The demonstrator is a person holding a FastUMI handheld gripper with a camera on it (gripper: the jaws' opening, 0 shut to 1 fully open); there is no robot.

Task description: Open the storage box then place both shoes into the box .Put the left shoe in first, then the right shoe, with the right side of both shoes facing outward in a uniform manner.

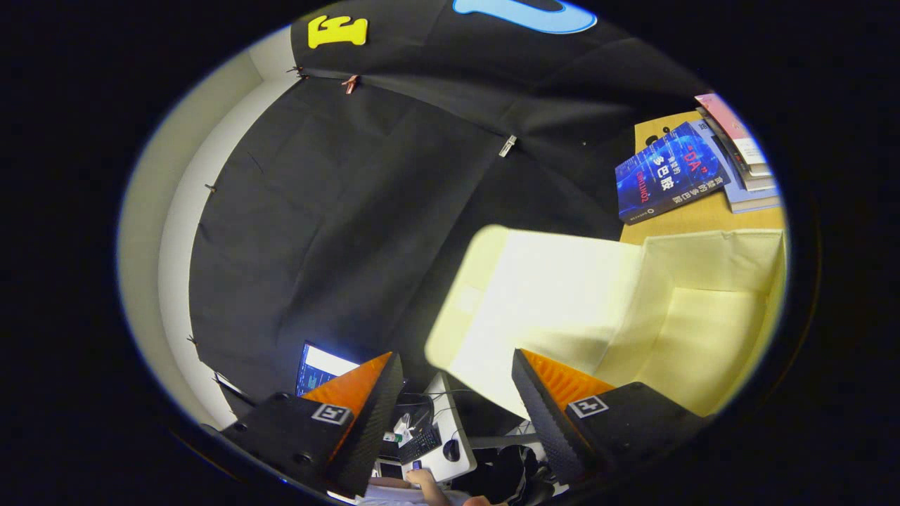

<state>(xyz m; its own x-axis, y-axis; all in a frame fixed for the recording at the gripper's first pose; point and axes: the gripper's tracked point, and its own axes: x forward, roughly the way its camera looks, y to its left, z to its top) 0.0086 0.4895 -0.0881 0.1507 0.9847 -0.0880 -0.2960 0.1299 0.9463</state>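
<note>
The cream storage box [703, 337] lies on a wooden table [696, 218], ahead of my right finger. Its lid [541, 295] is swung open, and the inside shows bare cream walls. My gripper [457, 357] is open, its fingers wide apart and pressing on nothing. The lid's near corner shows in the gap just past the right fingertip [524, 365]; I cannot tell whether the two touch.
A blue book [664, 176] and a stack of books [738, 151] lie on the table beyond the box. Black cloth hangs behind. Past the fingers stands a desk [439, 450] with a keyboard, a mouse, a lit screen [320, 365] and a person's hand [422, 479].
</note>
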